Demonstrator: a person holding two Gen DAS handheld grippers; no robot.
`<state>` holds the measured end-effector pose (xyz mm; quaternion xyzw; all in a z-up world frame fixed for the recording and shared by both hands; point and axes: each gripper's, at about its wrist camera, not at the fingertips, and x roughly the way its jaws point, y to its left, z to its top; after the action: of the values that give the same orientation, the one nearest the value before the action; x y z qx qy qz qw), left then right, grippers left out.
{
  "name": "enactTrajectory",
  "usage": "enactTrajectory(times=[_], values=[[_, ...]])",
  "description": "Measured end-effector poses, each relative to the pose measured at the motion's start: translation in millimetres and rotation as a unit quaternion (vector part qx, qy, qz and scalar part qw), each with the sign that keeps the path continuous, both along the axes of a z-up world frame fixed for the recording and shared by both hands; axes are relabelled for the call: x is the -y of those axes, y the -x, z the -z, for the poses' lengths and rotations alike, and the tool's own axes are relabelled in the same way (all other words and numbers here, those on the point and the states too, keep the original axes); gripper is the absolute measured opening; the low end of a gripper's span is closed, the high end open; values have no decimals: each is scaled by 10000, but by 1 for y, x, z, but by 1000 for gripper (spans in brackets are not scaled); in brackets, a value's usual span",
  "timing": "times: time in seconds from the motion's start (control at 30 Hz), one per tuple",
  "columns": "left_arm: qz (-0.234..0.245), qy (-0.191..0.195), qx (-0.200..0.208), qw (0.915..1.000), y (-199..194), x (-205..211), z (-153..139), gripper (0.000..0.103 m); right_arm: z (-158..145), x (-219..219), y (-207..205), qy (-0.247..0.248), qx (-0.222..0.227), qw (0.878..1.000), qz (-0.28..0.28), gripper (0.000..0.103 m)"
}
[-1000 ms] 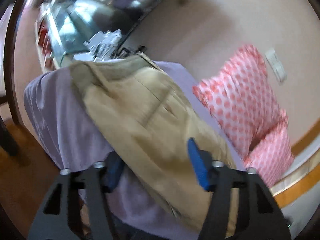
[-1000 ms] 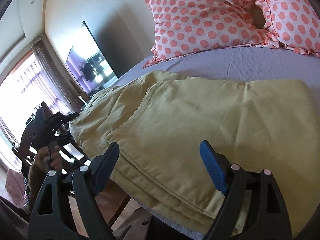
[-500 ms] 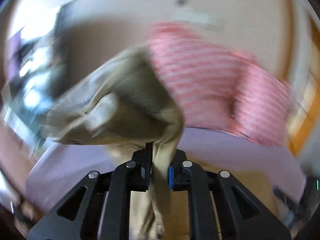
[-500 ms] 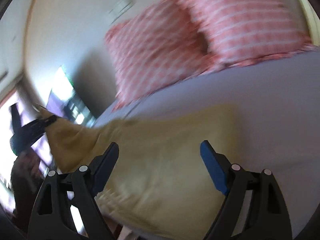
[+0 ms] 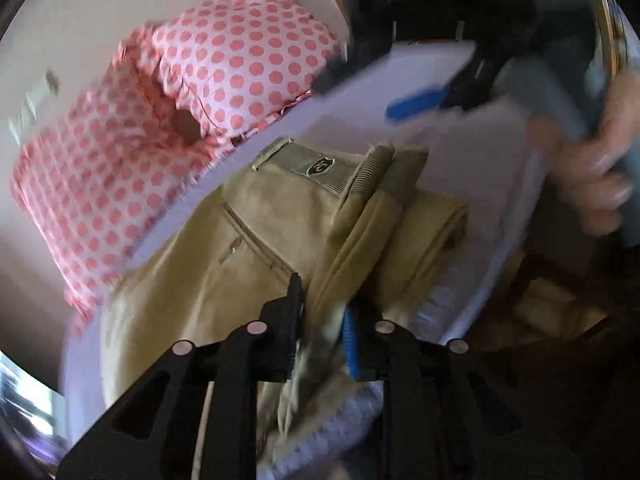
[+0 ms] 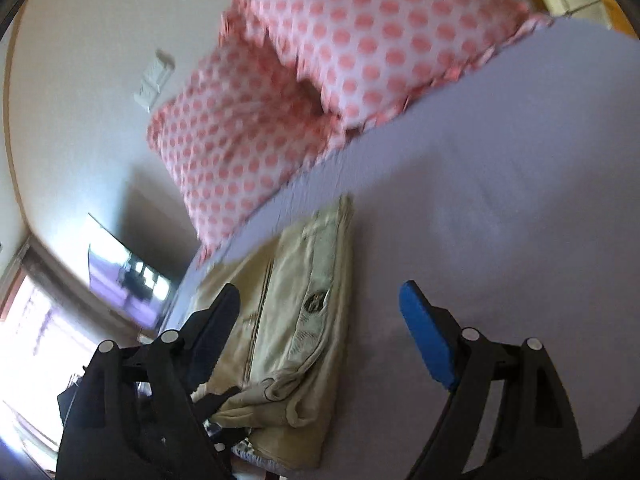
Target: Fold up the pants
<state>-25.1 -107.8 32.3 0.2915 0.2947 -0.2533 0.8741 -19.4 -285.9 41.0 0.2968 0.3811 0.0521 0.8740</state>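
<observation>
Tan pants (image 5: pixel 248 248) lie folded over on the lavender bed sheet (image 5: pixel 480 148), waistband and label facing up. My left gripper (image 5: pixel 322 320) is shut on a bunched fold of the pants near the bed's edge. In the right wrist view the pants (image 6: pixel 296 312) lie to the lower left. My right gripper (image 6: pixel 320 316) is open and empty above the sheet (image 6: pixel 500 220), just right of the pants. It also shows in the left wrist view (image 5: pixel 400 92), held in a hand.
Two pink polka-dot pillows (image 5: pixel 192 92) lean against the wall at the head of the bed, also in the right wrist view (image 6: pixel 320 68). A television (image 6: pixel 128 272) and bright window are at the left. The bed's edge runs near the left gripper.
The left gripper closed on the pants, lifted them and carried the end over onto the rest. The right gripper stayed open and swung over bare sheet.
</observation>
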Motion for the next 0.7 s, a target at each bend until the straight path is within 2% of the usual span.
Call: enactTrajectory(times=[0.07, 0.13, 0.17, 0.2, 0.27, 0.3, 0.37, 0.47, 0.53, 0.57, 0.63, 0.67, 0.7], values=[[106, 791, -515, 9955, 1, -31, -25, 32, 10, -9, -12, 29, -252, 9994, -255, 71], [-103, 1536, -636, 9860, 3, -64, -48, 61, 22, -18, -27, 268, -608, 9968, -436, 63], [-364, 1776, -576, 9817, -3, -83, -57, 68, 24, -21, -27, 313, -613, 9965, -480, 60], [-875, 1968, -451, 9755, -15, -113, -64, 70, 23, -24, -30, 410, -605, 9960, -505, 58], [-1731, 1992, -355, 9639, -37, -153, -64, 72, 27, -28, -39, 307, -714, 9944, -720, 50], [-2193, 1980, -526, 9539, -55, -178, -59, 73, 28, -30, -41, 223, -697, 9938, -831, 50], [-2470, 2107, -1063, 9399, -81, -203, -47, 75, 26, -32, -44, 240, -707, 9928, -941, 50], [-2486, 2340, -1882, 9209, -114, -223, -23, 78, 31, -24, -48, 46, -743, 9933, -881, 49], [-2390, 2499, -2259, 9107, -126, -222, -14, 78, 32, -24, -52, 25, -723, 9927, -966, 49], [-2256, 2654, -2469, 9043, -131, -218, -7, 84, 32, -27, -53, 16, -735, 9917, -1050, 50], [-2058, 2781, -2571, 9023, -139, -211, -4, 88, 34, -28, -55, -62, -763, 9896, -1218, 49], [-2035, 2805, -2593, 9015, -140, -208, -3, 88, 37, -28, -56, -221, -820, 9871, -1355, 42], [-2007, 2906, -2669, 8967, -142, -207, -2, 88, 41, -27, -57, -448, -893, 9846, -1436, 29]])
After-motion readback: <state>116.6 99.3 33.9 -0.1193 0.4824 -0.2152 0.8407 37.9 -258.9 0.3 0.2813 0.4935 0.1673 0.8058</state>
